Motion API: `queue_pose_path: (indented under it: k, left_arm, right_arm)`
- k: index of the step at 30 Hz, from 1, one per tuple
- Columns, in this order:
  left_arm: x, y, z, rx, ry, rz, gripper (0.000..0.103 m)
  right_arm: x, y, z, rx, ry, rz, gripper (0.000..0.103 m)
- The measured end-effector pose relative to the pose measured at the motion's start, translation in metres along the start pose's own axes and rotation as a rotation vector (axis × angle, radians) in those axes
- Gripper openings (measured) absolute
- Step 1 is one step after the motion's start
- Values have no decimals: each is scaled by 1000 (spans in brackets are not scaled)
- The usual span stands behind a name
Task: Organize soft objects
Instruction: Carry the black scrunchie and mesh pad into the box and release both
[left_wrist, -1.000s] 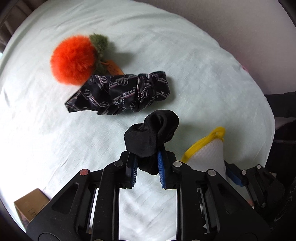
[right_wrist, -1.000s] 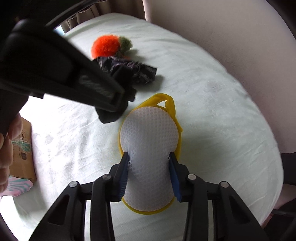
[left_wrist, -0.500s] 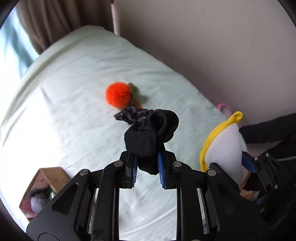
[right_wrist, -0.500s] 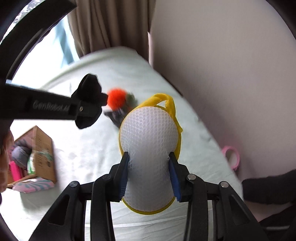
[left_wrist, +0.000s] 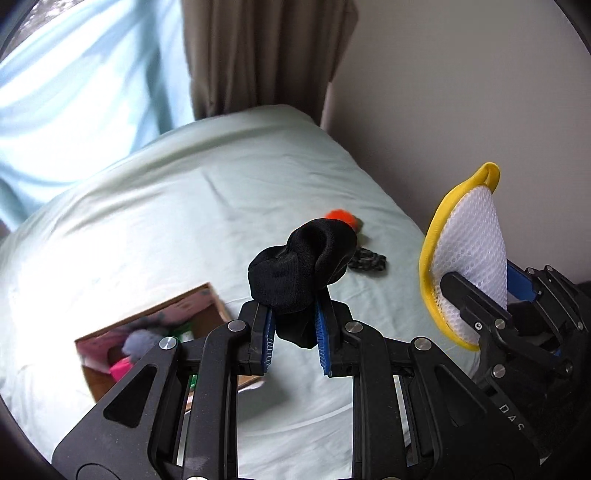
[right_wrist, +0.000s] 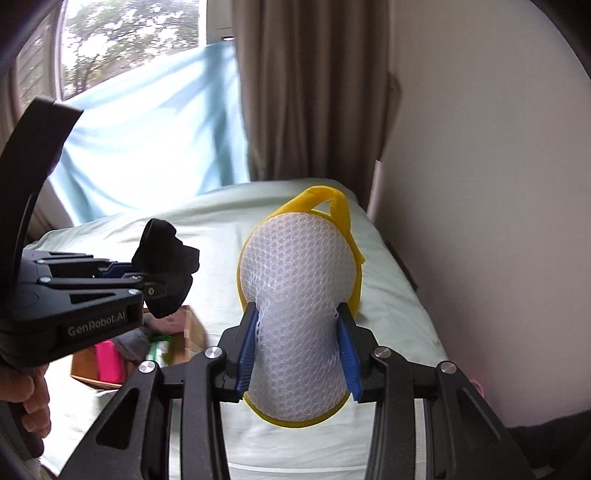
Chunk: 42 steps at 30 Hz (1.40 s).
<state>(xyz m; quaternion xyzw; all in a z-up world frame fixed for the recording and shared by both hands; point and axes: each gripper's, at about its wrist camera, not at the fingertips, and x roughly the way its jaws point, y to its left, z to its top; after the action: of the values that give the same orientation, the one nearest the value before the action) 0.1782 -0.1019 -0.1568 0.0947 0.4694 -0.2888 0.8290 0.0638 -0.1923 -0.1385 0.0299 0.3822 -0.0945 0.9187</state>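
A bed (left_wrist: 155, 206) in a pale green sheet is sitting against a plain beige wall (right_wrist: 491, 206). Brown curtains (right_wrist: 314, 92) are hanging behind it, and daylight is pouring through a window (right_wrist: 122, 40) over light blue fabric (right_wrist: 147, 147).

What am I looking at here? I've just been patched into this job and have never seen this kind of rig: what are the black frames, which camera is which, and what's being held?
There is no robot arm. A person holds a two-finger clamp in each hand, and each clamp has a fisheye camera looking forward along its fingers.

In the left wrist view, the left gripper pinches a balled black sock. To its side you see the right gripper side-on.

In the right wrist view, the right gripper squeezes a white mesh sponge with yellow trim.

Both are raised above a bed with a pale green sheet. On it lie an orange pompom, a dark patterned scrunchie and an open cardboard box already holding soft, colourful items, blurred here.
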Motion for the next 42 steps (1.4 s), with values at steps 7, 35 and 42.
queue_pose_path:
  k: [7, 35, 42]
  left_arm:
    - [-37, 93, -40, -175, -31, 92, 16]
    - [87, 286, -158, -489, 301, 200, 16]
    - [133, 272, -176, -435, 430, 153, 16]
  right_arm:
    - [7, 83, 19, -117, 13, 114, 37]
    - [241, 224, -25, -134, 678, 351, 37]
    - [270, 214, -40, -21, 787, 355, 40]
